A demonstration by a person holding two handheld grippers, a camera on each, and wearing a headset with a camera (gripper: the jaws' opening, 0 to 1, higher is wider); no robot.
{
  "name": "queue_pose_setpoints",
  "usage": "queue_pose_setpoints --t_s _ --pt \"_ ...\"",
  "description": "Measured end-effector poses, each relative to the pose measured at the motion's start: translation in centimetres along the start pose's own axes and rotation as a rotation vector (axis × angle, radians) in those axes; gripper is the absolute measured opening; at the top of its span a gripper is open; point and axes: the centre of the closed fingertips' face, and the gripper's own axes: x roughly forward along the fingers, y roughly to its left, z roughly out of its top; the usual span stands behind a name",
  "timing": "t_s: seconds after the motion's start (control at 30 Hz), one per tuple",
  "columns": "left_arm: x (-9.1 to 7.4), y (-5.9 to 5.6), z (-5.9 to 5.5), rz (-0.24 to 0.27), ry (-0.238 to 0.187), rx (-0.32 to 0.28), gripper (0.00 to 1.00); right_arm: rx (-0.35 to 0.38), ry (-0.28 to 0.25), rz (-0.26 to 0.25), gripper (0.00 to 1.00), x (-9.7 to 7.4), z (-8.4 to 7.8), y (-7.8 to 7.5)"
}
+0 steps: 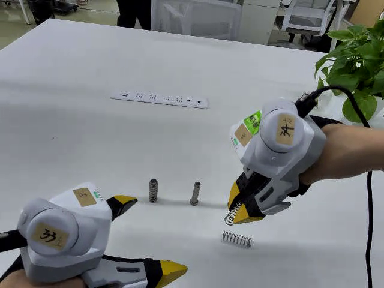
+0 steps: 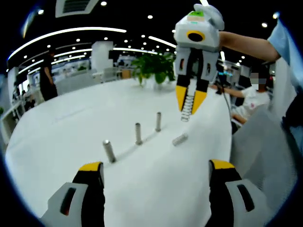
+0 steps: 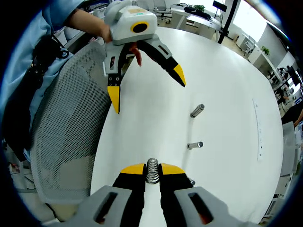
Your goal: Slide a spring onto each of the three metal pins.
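The first pin (image 1: 153, 190) already wears a spring, so two remain: the right gripper (image 1: 235, 213) is clamped on a second spring (image 1: 230, 216) just above the worktop (image 1: 90, 138) near the middle pin (image 1: 195, 193), a loose spring (image 1: 237, 239) lies close by, and the left gripper (image 1: 159, 234) hangs wide open.

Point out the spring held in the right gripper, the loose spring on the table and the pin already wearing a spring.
held spring (image 3: 152, 170), right gripper view, the coils between the jaws.
loose spring (image 1: 237, 239), head view, its middle.
sprung pin (image 1: 153, 190), head view, its coiled middle.
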Motion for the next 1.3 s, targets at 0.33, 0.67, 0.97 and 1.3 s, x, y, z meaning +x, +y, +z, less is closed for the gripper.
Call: queue_pose_setpoints --t_s 0.33,0.67,0.97,1.3 --pt "-1.2 1.8 -1.1 0.069 0.007 -0.062 1.0 -0.038 0.039 0.009 0.12 0.2 0.4 -2.2" --pt "-1.3 2.5 -0.9 0.093 -0.021 -0.098 1.0 -0.103 0.083 -0.005 0.12 0.1 1.0 -5.0" --pt "-1.4 3.0 -0.5 0.092 -0.026 -0.099 1.0 -0.179 0.167 -0.02 0.12 0.5 0.9 -7.4" --pt "-1.6 3.4 -1.0 0.088 -0.001 -0.084 0.98 -0.2 0.188 -0.008 0.13 1.7 1.6 -8.4"
